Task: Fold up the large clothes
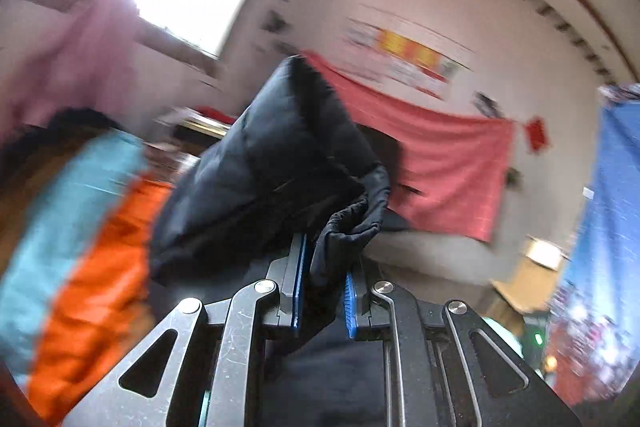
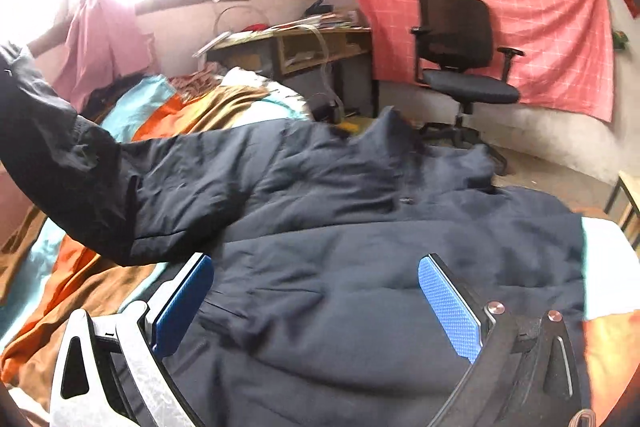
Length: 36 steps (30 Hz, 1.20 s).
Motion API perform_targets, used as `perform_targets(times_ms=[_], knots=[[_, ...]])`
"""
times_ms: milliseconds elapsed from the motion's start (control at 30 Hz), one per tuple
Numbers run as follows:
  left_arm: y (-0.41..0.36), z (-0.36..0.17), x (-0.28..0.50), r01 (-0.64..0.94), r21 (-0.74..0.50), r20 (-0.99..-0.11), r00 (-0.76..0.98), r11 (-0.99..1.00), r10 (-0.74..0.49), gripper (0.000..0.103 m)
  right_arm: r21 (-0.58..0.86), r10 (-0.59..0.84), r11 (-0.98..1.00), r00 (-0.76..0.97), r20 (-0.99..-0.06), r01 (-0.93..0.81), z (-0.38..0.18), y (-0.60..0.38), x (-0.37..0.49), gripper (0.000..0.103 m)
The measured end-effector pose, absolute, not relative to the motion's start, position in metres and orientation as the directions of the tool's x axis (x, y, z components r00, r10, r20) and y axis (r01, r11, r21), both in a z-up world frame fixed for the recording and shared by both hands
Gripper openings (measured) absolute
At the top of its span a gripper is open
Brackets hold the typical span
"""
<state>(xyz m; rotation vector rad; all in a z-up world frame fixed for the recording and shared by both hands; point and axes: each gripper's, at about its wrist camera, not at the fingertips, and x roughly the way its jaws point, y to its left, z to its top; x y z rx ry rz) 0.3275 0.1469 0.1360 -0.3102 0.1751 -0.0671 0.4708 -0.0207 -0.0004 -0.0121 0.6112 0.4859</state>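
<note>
Now L tongs (image 1: 324,267) pinch jacket (image 2: 360,267) cuff; R tongs (image 2: 316,291) open.

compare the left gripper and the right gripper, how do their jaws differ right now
The left gripper has its blue pads nearly together, clamped on the cuff of the dark navy padded jacket; the right gripper stands wide open, holding nothing. The left lifts the sleeve; the right hangs over the jacket's body. Both have blue textured pads.

The right gripper (image 2: 316,301) is hovering with its blue pads spread wide above a dark navy padded jacket (image 2: 360,235) that is lying on a striped bedspread (image 2: 80,279). One sleeve (image 2: 68,155) is rising toward the upper left, and a black office chair (image 2: 460,59) is standing before a red cloth (image 2: 560,27).
</note>
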Motion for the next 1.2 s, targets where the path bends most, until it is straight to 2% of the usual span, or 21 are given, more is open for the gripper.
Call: perform_targets(times_ms=[100, 200, 300, 467, 600, 833, 1000, 1100, 1167, 1200], knots=[[0.101, 0.126, 0.354, 0.161, -0.304, -0.192, 0.955, 0.939, -0.226, 0.013, 0.148, 0.400, 0.911, 0.730, -0.555, -0.386, 0.006, -0.063, 0.467, 0.103], [0.059, 0.116, 0.375, 0.253, -0.301, -0.225, 0.918, 0.919, -0.326, 0.013, 0.104, 0.315, 0.945, 0.769, -0.556, -0.311, 0.007, -0.099, 0.458, 0.103], [0.017, 0.101, 0.395, 0.311, -0.301, -0.283, 0.874, 0.902, -0.396, 0.013, 0.077, 0.257, 0.962, 0.783, -0.566, -0.261, 0.002, -0.131, 0.449, 0.103], [-0.042, 0.070, 0.418, 0.392, -0.277, -0.392, 0.788, 0.877, -0.476, 0.013, 0.121, 0.238, 0.971, 0.781, -0.578, -0.206, -0.004, -0.174, 0.448, 0.103], [-0.082, 0.052, 0.429, 0.440, -0.240, -0.473, 0.726, 0.866, -0.500, 0.013, 0.227, 0.271, 0.960, 0.768, -0.580, -0.167, -0.010, -0.200, 0.453, 0.103], [-0.108, 0.010, 0.435, 0.472, -0.226, -0.585, 0.634, 0.852, -0.506, 0.013, 0.596, 0.516, 0.791, 0.679, -0.523, -0.142, -0.043, -0.239, 0.471, 0.103], [-0.101, -0.014, 0.435, 0.487, -0.257, -0.623, 0.577, 0.835, -0.528, 0.025, 0.767, 0.670, 0.629, 0.586, -0.456, -0.122, -0.066, -0.239, 0.485, 0.103], [-0.095, -0.022, 0.430, 0.483, -0.292, -0.648, 0.535, 0.825, -0.542, 0.038, 0.861, 0.733, 0.499, 0.576, -0.362, -0.094, -0.074, -0.244, 0.485, 0.103], [-0.090, -0.019, 0.423, 0.487, -0.303, -0.637, 0.536, 0.819, -0.554, 0.054, 0.898, 0.753, 0.431, 0.580, -0.309, -0.082, -0.077, -0.246, 0.486, 0.103], [-0.086, -0.017, 0.419, 0.491, -0.307, -0.626, 0.541, 0.815, -0.561, 0.056, 0.912, 0.763, 0.404, 0.577, -0.290, -0.075, -0.079, -0.247, 0.485, 0.103]])
